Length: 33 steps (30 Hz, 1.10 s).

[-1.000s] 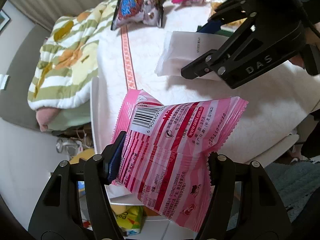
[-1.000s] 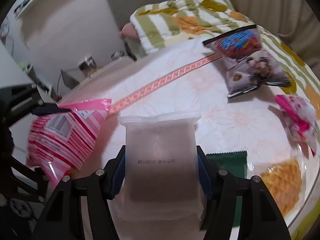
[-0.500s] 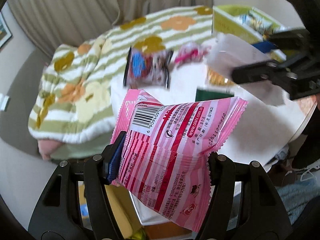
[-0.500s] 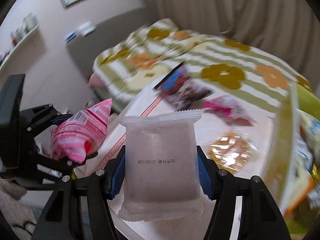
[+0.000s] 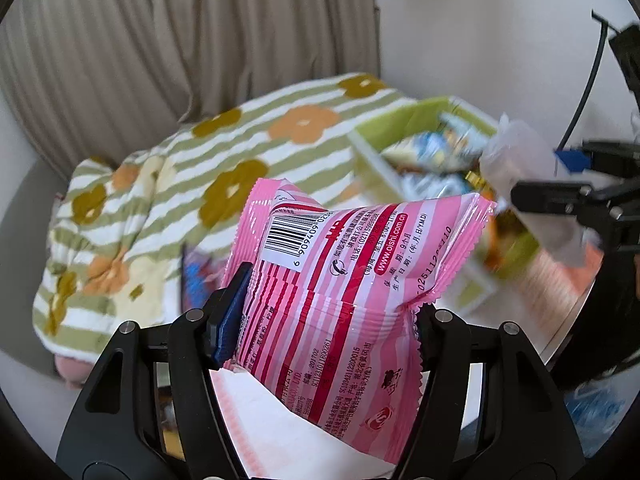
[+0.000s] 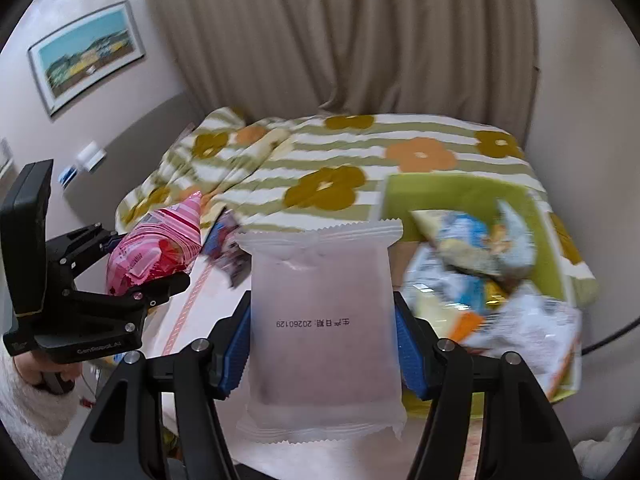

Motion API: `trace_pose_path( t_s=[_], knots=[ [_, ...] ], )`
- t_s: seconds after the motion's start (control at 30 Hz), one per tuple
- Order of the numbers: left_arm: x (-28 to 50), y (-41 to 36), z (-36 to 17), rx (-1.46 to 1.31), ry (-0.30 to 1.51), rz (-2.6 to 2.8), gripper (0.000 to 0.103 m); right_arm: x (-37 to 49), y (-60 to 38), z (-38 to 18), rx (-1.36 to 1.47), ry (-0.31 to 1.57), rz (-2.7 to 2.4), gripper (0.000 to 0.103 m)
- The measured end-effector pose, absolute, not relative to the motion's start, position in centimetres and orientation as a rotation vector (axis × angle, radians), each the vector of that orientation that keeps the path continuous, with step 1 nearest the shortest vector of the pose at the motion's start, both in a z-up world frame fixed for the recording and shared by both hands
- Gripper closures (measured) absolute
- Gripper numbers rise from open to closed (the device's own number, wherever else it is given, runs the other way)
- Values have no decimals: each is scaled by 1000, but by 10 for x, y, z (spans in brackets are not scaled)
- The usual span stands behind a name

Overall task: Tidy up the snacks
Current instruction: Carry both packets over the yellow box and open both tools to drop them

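Both tools have risen from the worktop since a second ago and swung toward the green box, which was out of view then and now fills the right of each view.

Left tool (image 5: 326, 322): closed on the pink packet (image 5: 352, 288), gripping it across its middle. The packet stands tilted, barcode uppermost, held clear above the worktop (image 5: 280, 436). From the right wrist the same left tool (image 6: 148, 276) shows at the far left with the pink packet (image 6: 160, 248) in its jaws.

Right tool (image 6: 322, 346): closed on the white packet (image 6: 320, 332), blue pads (image 6: 408, 344) pressing both sides. The packet is upright, with an inverted date code printed on its face. From the left wrist the right tool (image 5: 560, 200) shows at the right edge, holding the white packet (image 5: 528, 172) just beside the box, at its near edge.

Green box (image 6: 460, 196): stands on the worktop at the right, already loaded with several snack bags (image 6: 476, 248), blurred in both views. It also appears in the left view (image 5: 400, 128).

Blue-and-red bag (image 6: 226, 246): lies on the worktop between the two tools, partly hidden.

Floral blanket (image 6: 332, 160): green stripes, orange and olive flowers, covers the bed behind the worktop. Curtains (image 6: 340, 32) hang behind it. One framed picture (image 6: 86, 56) is on the left wall.
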State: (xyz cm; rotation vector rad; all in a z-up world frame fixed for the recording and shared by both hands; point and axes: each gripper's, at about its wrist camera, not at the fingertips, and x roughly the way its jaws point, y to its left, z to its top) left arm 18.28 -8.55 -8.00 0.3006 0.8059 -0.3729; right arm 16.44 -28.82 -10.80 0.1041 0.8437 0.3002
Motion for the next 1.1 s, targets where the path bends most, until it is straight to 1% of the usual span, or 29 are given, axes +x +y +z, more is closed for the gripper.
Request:
trace_pose_path(
  t_s=[0.13, 0.3, 0.47, 0.57, 0.6, 0.63, 0.7, 0.87, 1.1],
  knots=[
    [200, -147, -75, 270, 814, -401, 42, 171, -338, -102, 125, 837, 257, 44],
    [223, -216, -86, 232, 867, -421, 42, 182, -388, -103, 131, 835, 225, 44],
    [244, -254, -105, 185, 948, -412, 42, 198, -425, -113, 173, 858, 230, 44],
    [252, -266, -114, 172, 981, -404, 34, 204, -439, -118, 203, 869, 232, 44],
    [254, -269, -116, 175, 992, -405, 25, 206, -441, -119, 212, 872, 231, 44],
    [254, -270, -118, 177, 996, -409, 11, 207, -445, -120, 222, 878, 229, 44],
    [254, -272, -118, 181, 993, -416, 0, 210, -449, -122, 241, 881, 228, 44],
    [242, -257, -112, 200, 975, -423, 0, 211, -452, -126, 273, 883, 214, 44],
    [238, -211, -102, 143, 969, -362, 0, 217, -446, -127, 269, 884, 203, 44]
  ],
)
